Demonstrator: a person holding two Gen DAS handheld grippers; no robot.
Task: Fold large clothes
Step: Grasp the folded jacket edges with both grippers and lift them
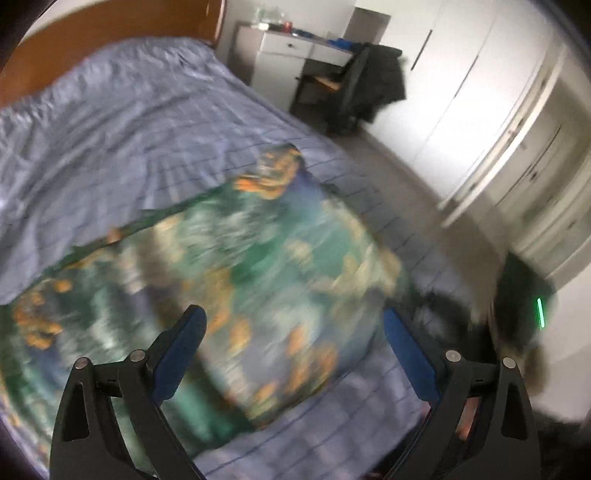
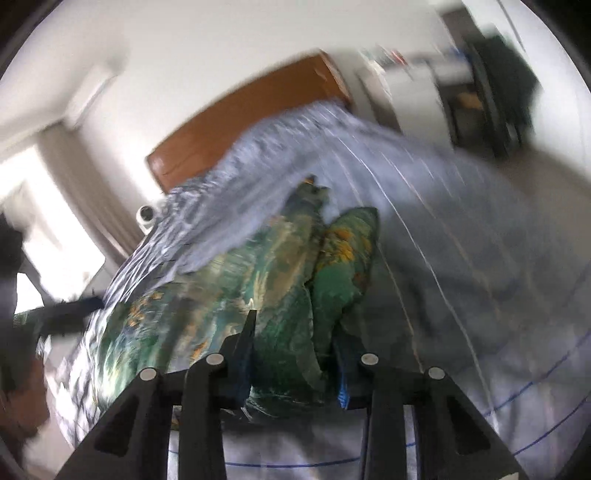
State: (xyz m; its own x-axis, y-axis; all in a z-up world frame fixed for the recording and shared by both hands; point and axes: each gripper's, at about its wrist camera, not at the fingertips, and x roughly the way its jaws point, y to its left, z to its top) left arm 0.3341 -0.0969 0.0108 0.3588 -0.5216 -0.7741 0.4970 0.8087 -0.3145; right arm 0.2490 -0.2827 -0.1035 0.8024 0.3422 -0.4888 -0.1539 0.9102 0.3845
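Your left fingers (image 1: 192,332) stand wide apart, holding nothing, above the green patterned garment (image 1: 221,266) lying on the bed (image 1: 110,122). Your right gripper (image 2: 295,350) appears closed on a bunched fold of it, though blur obscures contact. Only the left view shows the wardrobe (image 1: 461,92).

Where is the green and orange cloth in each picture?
Left wrist: the patterned garment fills the lower middle, beyond the open left gripper.
Right wrist: it sits center, bunched between the right gripper fingers.
Shared landmark: the wooden headboard.
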